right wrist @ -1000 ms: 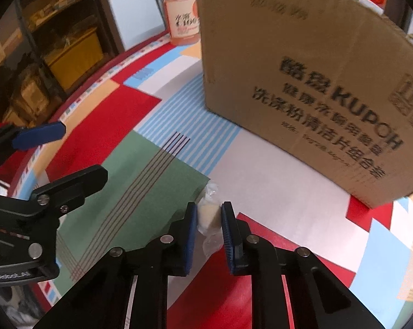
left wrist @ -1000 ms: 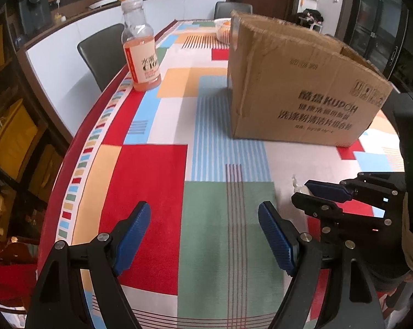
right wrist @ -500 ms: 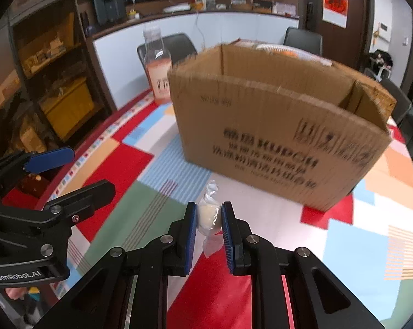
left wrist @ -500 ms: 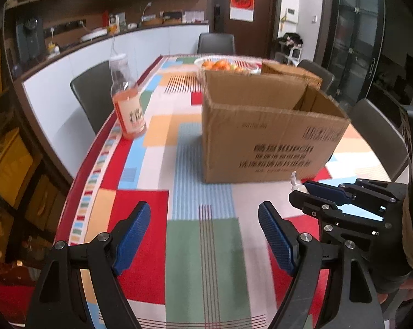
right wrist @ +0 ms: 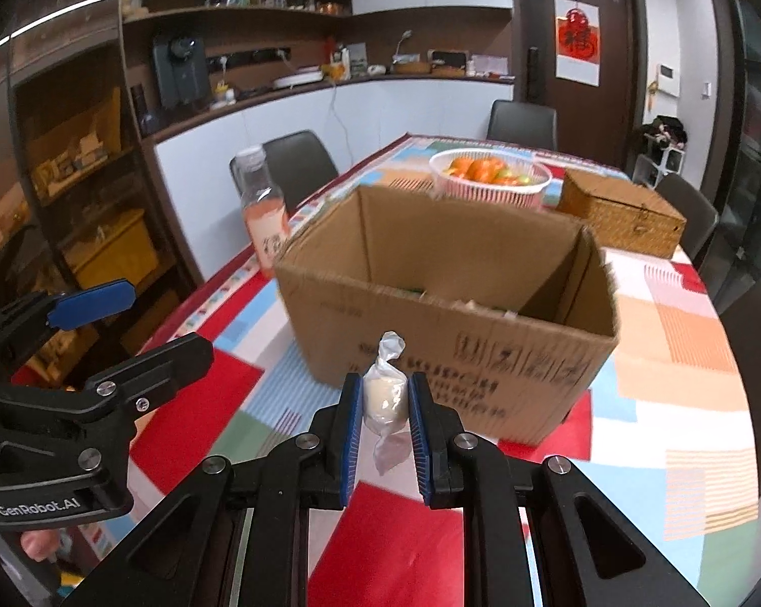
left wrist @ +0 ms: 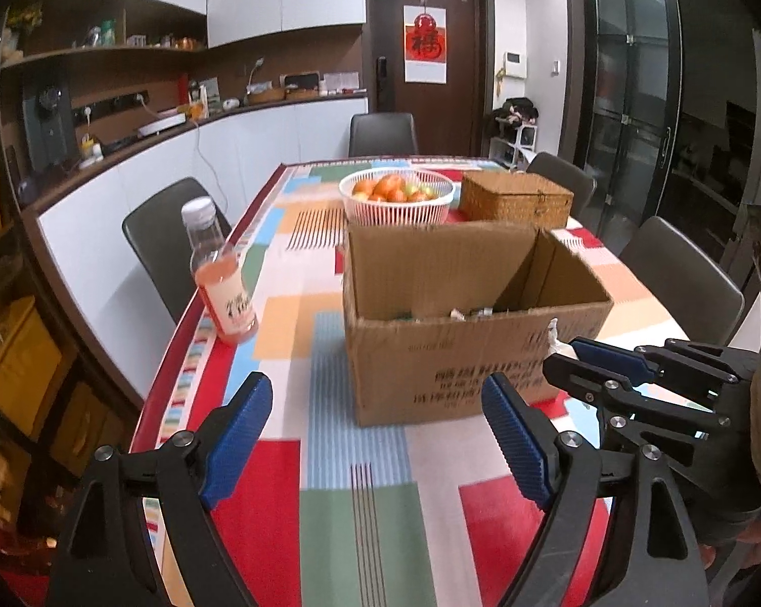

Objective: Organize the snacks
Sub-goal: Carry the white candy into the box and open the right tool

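Candy in a clear twist wrapper (right wrist: 384, 397) is clamped between the blue pads of the right gripper (right wrist: 384, 417), its long axis upright, one twisted tail pointing to 12 o'clock and the other hanging toward 6. From these jaws the open cardboard box (right wrist: 446, 354) lies at 12 to 1 o'clock in the right wrist view, its near wall just beyond the candy and its rim seen above the wrapper's top tail. The drop is judged to turn on this: the candy must be carried up and forward over that near rim before release.

Nothing is held by the left gripper (left wrist: 375, 435); its jaws stand wide and are opening further, with only tablecloth (left wrist: 350, 521) between them. The box is at its 12 to 1 o'clock too, but the right gripper is judged nearer the opening and is the loaded one.

Inside the box, a few wrapped pieces can be made out along the near wall; they are too small to identify. Beyond it, at 12 o'clock, a white basket of fruit (left wrist: 396, 197) is seen, with a woven lidded box (left wrist: 516, 198) beside it and a drink bottle (left wrist: 219, 273) at 10 o'clock.
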Demonstrator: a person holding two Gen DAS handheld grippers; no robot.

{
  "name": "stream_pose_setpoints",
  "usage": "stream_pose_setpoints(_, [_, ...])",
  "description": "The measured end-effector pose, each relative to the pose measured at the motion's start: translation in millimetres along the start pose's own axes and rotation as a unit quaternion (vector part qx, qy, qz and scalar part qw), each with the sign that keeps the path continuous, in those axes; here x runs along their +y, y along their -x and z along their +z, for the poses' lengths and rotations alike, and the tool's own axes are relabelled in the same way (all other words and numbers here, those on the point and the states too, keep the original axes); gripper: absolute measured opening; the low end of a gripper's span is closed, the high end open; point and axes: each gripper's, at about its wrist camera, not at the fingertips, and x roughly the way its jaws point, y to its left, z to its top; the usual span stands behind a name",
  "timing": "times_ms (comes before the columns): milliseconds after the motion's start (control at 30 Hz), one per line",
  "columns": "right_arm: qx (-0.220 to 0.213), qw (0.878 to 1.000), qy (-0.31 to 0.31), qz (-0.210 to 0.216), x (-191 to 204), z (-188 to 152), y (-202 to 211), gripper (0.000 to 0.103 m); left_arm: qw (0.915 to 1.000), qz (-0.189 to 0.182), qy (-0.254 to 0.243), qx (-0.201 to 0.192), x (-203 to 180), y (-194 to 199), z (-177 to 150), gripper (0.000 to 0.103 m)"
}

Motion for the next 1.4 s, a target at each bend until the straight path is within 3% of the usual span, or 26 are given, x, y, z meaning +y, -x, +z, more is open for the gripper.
stream_pose_setpoints(300, [-0.029,0.999,-0.012,-0.016,-17,31,0,0.019,0.9998,-0.018,-0.007,-0.01,-6,-12,33,0.086])
stream_pose_setpoints(633, [-0.015,0.999,-0.02,-0.026,-34,58,-26,0.019,0.9998,-0.016,-0.014,-0.002,-11,-35,60,0.086])
stream_pose_setpoints(1100, [0.028,0.998,-0.036,-0.051,-50,70,-63,0.019,0.9995,-0.004,-0.014,0.027,-8,-63,64,0.086])
stream_pose_setpoints(1400, [0.028,0.997,-0.04,-0.054,-49,61,-51,0.02,0.9996,-0.002,-0.012,0.024,-8,-59,60,0.086])
